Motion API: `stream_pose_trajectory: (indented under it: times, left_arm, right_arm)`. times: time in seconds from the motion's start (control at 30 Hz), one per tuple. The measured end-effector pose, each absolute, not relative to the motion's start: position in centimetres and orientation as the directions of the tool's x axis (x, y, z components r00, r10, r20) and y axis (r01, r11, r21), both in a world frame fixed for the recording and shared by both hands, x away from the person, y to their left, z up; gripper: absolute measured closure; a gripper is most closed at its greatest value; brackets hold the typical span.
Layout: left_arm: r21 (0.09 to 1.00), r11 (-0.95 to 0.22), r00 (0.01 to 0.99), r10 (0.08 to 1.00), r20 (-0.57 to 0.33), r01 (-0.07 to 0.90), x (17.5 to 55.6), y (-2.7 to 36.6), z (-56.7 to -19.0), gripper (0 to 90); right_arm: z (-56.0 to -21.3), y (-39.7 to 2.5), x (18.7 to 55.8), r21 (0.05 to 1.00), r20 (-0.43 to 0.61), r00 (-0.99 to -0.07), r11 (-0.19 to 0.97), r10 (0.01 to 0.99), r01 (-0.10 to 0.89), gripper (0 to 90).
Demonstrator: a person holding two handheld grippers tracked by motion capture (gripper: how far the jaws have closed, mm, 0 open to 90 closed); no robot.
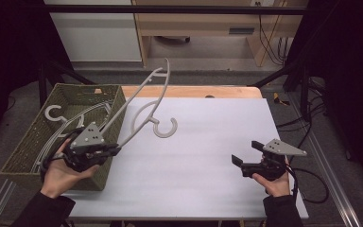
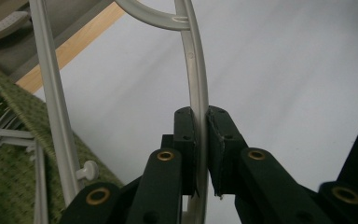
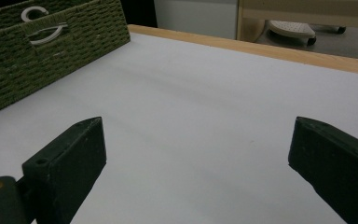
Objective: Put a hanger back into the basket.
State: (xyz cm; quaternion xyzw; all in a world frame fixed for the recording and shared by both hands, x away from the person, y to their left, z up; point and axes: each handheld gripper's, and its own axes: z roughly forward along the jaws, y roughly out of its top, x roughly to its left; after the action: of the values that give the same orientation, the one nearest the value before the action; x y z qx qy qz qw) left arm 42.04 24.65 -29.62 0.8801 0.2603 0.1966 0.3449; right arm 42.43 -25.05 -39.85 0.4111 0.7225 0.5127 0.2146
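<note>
Grey hanger point(image 1: 144, 101) (green woven basket point(image 1: 28, 142))

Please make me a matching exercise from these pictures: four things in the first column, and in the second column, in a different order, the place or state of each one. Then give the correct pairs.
Things
1. left gripper
2. right gripper
3. green woven basket
4. grey hanger

Places or states
A. stands at the left edge of the white table top, more hangers inside
B. jaws wide apart, nothing between them
C. lifted off the table, its hook hanging down
D. jaws closed on a thin grey bar

Pairs: 1-D, 2-B, 3-A, 4-C
</note>
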Motion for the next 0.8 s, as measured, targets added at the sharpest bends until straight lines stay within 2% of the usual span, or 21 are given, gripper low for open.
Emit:
stream_pose_trajectory:
  times: [0.27, 0.8]
  left_arm:
    - [0.666, -0.651, 0.772, 0.611, 0.177, 0.363, 43.5, 28.7, -28.9, 82.2]
    - [0.628, -0.621, 0.727, 0.675, 0.123, 0.47, 45.1, 35.2, -31.5, 82.2]
  right_arm:
    - [-39.9, -25.1, 42.5, 0.917, 0.113, -0.568, 0.134, 0.815, 0.376, 4.4]
    - [-40.1, -25.1, 42.6, 0.914, 0.113, -0.565, 0.138, 0.818, 0.383, 4.5]
